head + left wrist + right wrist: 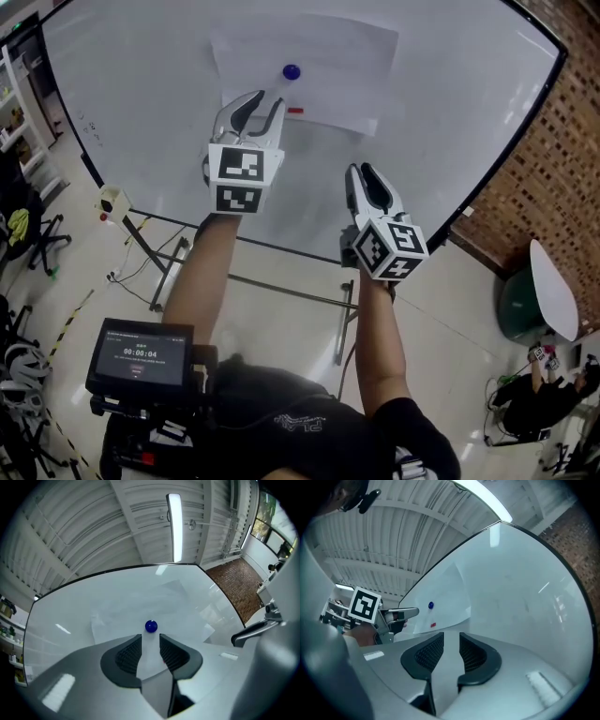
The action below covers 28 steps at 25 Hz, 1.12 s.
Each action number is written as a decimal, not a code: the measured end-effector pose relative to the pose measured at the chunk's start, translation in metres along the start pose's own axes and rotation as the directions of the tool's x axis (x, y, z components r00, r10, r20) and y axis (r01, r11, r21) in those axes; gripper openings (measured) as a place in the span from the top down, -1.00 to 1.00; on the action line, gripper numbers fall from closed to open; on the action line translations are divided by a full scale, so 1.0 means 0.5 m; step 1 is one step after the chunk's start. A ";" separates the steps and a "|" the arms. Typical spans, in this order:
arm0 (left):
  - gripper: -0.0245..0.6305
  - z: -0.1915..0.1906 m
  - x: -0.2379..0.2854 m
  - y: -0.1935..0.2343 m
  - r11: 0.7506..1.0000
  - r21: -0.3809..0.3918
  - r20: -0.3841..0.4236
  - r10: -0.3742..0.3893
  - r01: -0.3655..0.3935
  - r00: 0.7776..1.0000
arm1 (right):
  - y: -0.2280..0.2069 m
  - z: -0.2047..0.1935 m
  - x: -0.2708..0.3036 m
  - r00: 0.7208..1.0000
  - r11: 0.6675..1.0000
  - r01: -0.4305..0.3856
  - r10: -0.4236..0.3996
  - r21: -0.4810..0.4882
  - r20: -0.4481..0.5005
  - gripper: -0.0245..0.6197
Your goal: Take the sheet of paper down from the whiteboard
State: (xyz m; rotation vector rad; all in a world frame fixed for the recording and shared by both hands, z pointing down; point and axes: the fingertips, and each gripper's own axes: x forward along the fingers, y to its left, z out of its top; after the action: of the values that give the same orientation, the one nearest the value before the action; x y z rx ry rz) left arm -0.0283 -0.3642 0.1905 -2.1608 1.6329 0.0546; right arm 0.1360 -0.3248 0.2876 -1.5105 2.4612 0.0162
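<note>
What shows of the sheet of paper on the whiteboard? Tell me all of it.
The sheet of paper is white, thin and apparently blank, lying flat against the whiteboard, wider than tall. One round blue magnet pins it near its middle; a small red mark sits by its lower edge. The left gripper, jaws apart, overlaps its lower left part without gripping it.

Head view sits high, looking steeply down over both arms onto the whiteboard (469,112). The left gripper (265,101) camera is close in, aimed along its jaws and upward at the whiteboard, magnet (151,626) just past the tips, ceiling (93,522) above. The right gripper (361,169) camera sits further back, angled across toward the left gripper. All three share whiteboard, paper (347,52) and magnet.
</note>
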 end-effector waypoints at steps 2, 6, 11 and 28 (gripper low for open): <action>0.47 -0.005 0.031 0.009 1.000 0.019 -0.009 -0.011 0.011 1.000 | -0.009 0.013 0.025 1.000 1.000 -0.010 0.010 0.018 0.014 0.51; 0.39 -0.043 0.125 0.034 0.998 0.024 -0.023 -0.049 0.049 0.999 | -0.042 -0.002 0.114 1.000 0.999 0.003 -0.004 0.048 0.006 0.42; 0.37 -0.023 0.144 0.015 0.996 0.032 -0.016 -0.081 0.082 0.997 | -0.070 0.013 0.109 1.000 0.993 0.008 -0.010 0.122 0.016 0.36; 0.37 0.026 0.136 -0.007 0.998 -0.013 0.052 -0.065 0.066 0.996 | -0.063 0.012 0.097 0.993 0.955 -0.099 0.112 0.279 -0.033 0.35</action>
State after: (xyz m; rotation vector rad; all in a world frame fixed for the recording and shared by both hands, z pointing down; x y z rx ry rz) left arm -0.0012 -0.4205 0.1607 -2.2039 1.5365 0.1028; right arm 0.1440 -0.3808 0.2752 -1.2741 2.4548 -0.3364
